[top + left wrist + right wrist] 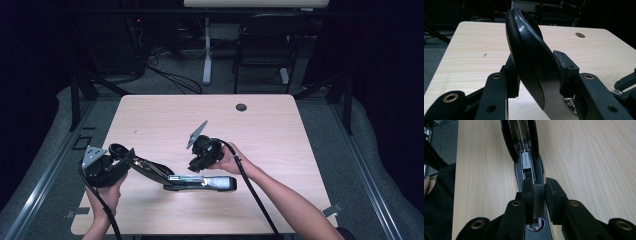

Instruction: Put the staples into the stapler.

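1. Your left gripper clamps the raised black top arm of the stapler between its jaws.
2. Your right gripper stands over the stapler's open magazine with its jaws narrowed; whether they grip anything, you cannot tell.
3. The stapler's base lies on the table below your right gripper.

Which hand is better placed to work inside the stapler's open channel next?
Right, I'd judge: the right tool sits directly over the channel, while the left tool is occupied gripping the raised lid.
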Demonstrator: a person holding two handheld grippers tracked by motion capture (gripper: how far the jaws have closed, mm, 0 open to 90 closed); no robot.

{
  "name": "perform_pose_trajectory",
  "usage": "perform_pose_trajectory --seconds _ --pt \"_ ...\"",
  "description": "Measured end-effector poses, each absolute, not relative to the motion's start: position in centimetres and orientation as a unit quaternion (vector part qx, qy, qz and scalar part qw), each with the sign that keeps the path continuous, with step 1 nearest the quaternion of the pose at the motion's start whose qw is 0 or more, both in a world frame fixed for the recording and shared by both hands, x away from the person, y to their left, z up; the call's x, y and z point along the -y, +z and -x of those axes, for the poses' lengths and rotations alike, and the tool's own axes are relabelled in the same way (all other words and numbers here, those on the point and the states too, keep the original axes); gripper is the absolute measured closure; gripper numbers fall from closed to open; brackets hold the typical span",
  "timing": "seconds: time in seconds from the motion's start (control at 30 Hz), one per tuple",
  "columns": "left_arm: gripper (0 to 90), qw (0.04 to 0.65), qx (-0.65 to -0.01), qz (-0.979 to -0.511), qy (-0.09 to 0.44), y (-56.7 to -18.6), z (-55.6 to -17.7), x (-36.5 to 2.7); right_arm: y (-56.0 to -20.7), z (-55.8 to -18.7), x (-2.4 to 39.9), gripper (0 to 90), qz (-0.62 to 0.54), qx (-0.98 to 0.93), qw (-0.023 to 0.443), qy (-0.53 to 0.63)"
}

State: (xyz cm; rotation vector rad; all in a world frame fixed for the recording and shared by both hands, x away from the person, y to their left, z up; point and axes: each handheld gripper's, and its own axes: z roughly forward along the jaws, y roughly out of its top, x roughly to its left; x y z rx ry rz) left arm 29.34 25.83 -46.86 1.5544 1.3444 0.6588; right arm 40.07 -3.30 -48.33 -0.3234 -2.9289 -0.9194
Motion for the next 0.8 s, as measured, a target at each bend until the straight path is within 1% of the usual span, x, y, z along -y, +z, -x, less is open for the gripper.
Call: perform_pose_trajectory --seconds 0.5,0.8 --pt "60.0 0.473 -0.548 -0.635 0.268 -46.9 -29.3 -25.9 -49.2 -39.4 2.7 78.4 0.083 0.956 0.033 -0.280" --pt "59.9 0.471 -0.548 -0.638 0.267 -46.8 -29.4 -25.9 -49.8 -39.3 2.6 78.5 0.073 0.959 0.028 -0.271"
